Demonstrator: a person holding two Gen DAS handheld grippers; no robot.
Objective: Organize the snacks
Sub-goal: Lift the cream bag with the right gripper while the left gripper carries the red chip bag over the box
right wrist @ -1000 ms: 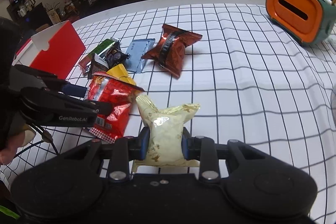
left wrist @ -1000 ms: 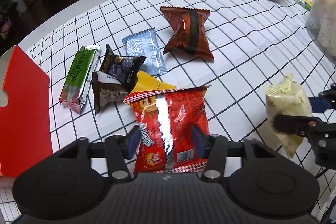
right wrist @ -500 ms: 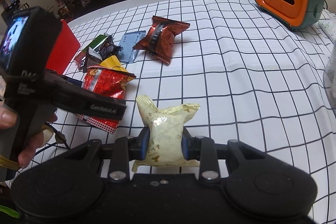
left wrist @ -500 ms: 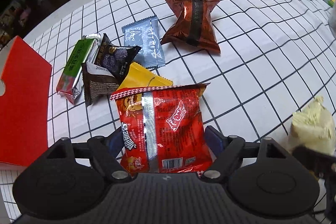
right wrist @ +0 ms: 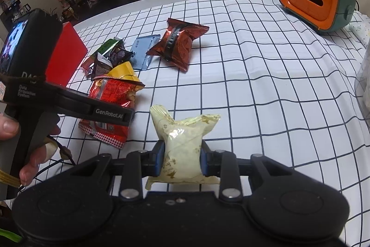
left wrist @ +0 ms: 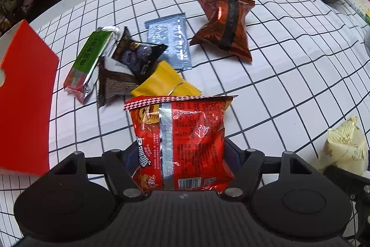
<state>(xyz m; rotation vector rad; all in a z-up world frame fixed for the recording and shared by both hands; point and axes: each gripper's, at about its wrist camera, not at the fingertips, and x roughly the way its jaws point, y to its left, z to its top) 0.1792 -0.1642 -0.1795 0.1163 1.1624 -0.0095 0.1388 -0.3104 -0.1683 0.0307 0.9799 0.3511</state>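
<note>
The left tongs have a red snack bag between their jaws, which have just been closing in on it and now press its sides. The bag's long axis runs straight away from the camera, its checkered sealed edge pointing toward the pile of snacks and its barcode end nearest the tongs; the back seam faces up. From the right wrist view the bag is lifted at the gripped end, while its far end looks close to the checked tabletop.

The right tongs are pressed tight on a pale yellow snack bag, held upright between the blue pads, its crimped top pointing up and away.

Beyond the red bag lie a yellow packet, two dark brown packets overlapping, a green bar wrapper lying lengthwise toward the far edge, a grey-blue sachet, and a puffed reddish-brown bag standing apart. A red box sits at the left, and an orange-and-green tissue holder at the far right.
</note>
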